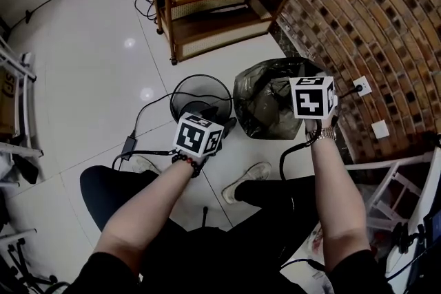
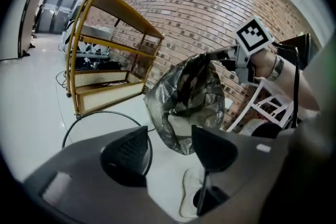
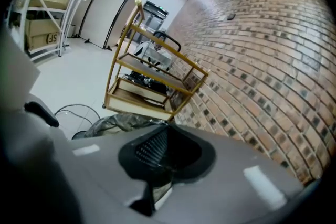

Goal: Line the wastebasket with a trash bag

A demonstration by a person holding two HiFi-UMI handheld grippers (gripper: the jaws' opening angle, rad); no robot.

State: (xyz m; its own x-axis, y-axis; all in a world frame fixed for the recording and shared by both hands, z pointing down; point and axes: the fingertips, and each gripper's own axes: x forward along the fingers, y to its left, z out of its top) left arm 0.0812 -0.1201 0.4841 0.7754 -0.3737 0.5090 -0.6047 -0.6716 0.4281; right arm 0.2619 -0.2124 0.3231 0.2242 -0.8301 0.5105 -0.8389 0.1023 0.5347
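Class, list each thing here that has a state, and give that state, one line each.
left gripper: open, nothing between its jaws.
right gripper: shut on the trash bag, at its top.
trash bag: hanging from the right gripper, not in the wastebasket.
wastebasket: upright, unlined, empty.

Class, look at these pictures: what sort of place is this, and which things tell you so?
Probably an indoor workroom or studio: a glossy white floor, a brick wall with a socket, a wooden shelf unit and cables trailing on the floor.
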